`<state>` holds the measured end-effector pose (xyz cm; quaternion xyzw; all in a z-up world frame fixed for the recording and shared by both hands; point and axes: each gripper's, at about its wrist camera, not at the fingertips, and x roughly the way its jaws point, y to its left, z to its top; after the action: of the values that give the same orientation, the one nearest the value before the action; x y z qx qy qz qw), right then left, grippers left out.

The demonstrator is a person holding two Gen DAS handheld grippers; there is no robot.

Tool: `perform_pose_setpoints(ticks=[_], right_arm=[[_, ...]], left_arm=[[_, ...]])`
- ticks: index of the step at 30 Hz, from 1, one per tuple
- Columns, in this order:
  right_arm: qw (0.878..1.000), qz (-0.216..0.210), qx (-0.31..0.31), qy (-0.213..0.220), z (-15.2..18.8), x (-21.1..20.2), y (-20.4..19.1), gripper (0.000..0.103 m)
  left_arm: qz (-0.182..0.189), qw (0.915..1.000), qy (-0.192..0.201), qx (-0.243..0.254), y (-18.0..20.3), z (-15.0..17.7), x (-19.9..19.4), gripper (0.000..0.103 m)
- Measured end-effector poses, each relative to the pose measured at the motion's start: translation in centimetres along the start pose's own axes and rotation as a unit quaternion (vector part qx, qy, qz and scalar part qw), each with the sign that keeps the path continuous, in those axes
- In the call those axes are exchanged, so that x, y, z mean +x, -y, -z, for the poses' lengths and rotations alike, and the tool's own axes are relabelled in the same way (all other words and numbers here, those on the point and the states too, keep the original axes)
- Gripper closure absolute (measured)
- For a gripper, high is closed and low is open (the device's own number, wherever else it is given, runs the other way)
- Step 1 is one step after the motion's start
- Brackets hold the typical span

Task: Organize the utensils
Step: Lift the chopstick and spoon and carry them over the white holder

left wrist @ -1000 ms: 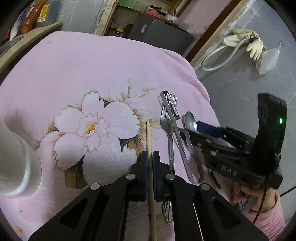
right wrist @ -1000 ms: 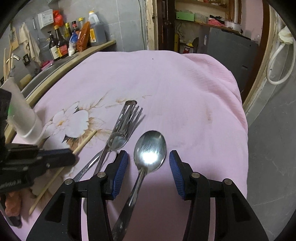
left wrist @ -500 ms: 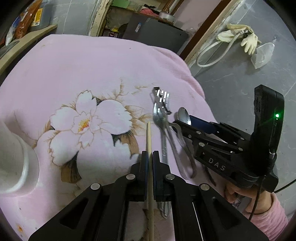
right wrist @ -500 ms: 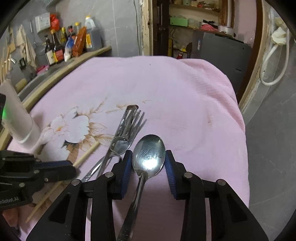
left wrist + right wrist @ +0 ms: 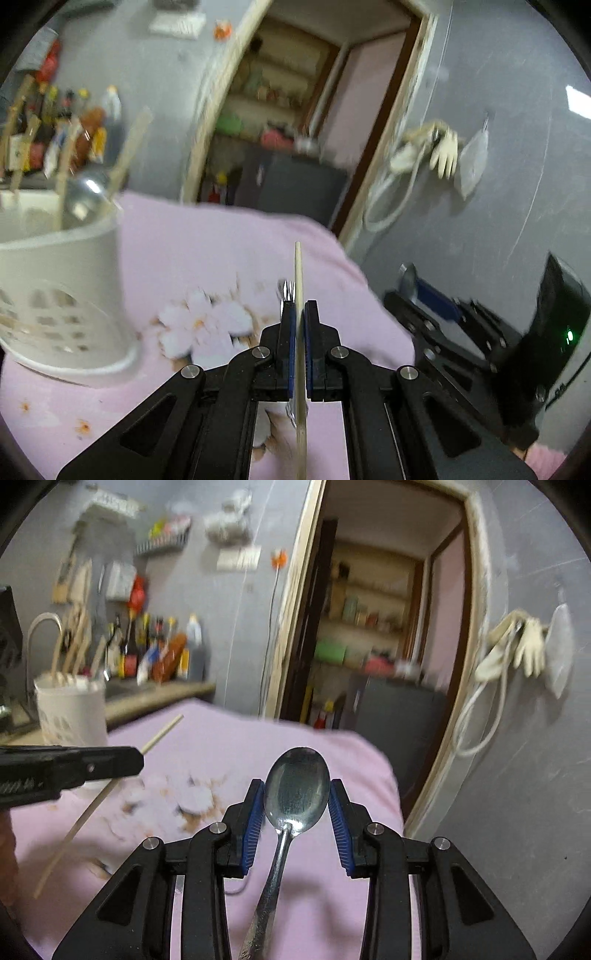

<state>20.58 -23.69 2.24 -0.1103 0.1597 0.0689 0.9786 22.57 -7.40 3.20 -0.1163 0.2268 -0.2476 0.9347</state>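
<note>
- The left gripper [image 5: 300, 325] is clamping a chopstick [image 5: 298, 273] between fully closed pads; the stick's long axis is running along the fingers, tip pointing forward and up, clear of the cloth [image 5: 207, 236].
- The right gripper [image 5: 297, 812] is gripping a spoon [image 5: 297, 786] by the sides of its bowl, bowl facing the camera, handle trailing down and back between the fingers.
- The holder [image 5: 55, 288], a white perforated cup, is standing upright on the cloth to the left of both grippers. It is lying nearer the left gripper, so the chopstick is probably going in first.
- For insertion, each utensil likely needs tilting toward vertical above the holder rim; chopsticks and a spoon are already standing inside, leaving limited room.
- A fork [image 5: 288, 291] is lying on the cloth just beyond the left pads.
- The surface is a soft pink floral cloth; behind it a counter with bottles, a grey wall and an open doorway are showing, blurred.
</note>
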Motion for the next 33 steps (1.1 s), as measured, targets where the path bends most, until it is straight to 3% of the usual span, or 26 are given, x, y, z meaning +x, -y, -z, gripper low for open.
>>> perform_pose_setpoints(ticks=[8, 12, 19, 22, 27, 33], right_arm=[[0.993, -0.004, 0.016, 0.121, -2.1, -4.0, -1.5, 0.07], [0.986, -0.015, 0.012, 0.163, -4.5, -5.7, -2.5, 0.07], [0.971, -0.059, 0.021, 0.232, -9.0, -6.5, -5.2, 0.07], [0.963, -0.085, 0.023, 0.254, -10.8, -6.1, -7.0, 0.07], [0.946, -0.128, 0.045, 0.295, -13.6, -4.8, -9.4, 0.07], [0.932, -0.167, 0.08, 0.311, -15.4, -2.2, -12.1, 0.07]], left_arm=[[-0.015, 0.9898, 0.141, 0.013, -0.1, -0.3, -5.3, 0.1], [-0.026, 0.984, 0.175, 0.022, -1.0, -1.4, -7.3, 0.1], [-0.062, 0.9668, 0.246, 0.031, -4.1, -5.3, -11.7, 0.1], [-0.079, 0.9605, 0.264, 0.039, -5.8, -6.8, -13.0, 0.1], [-0.092, 0.963, 0.253, -0.002, -10.7, -9.5, -13.3, 0.1], [-0.124, 0.9475, 0.29, -0.054, -16.3, -11.5, -14.0, 0.1]])
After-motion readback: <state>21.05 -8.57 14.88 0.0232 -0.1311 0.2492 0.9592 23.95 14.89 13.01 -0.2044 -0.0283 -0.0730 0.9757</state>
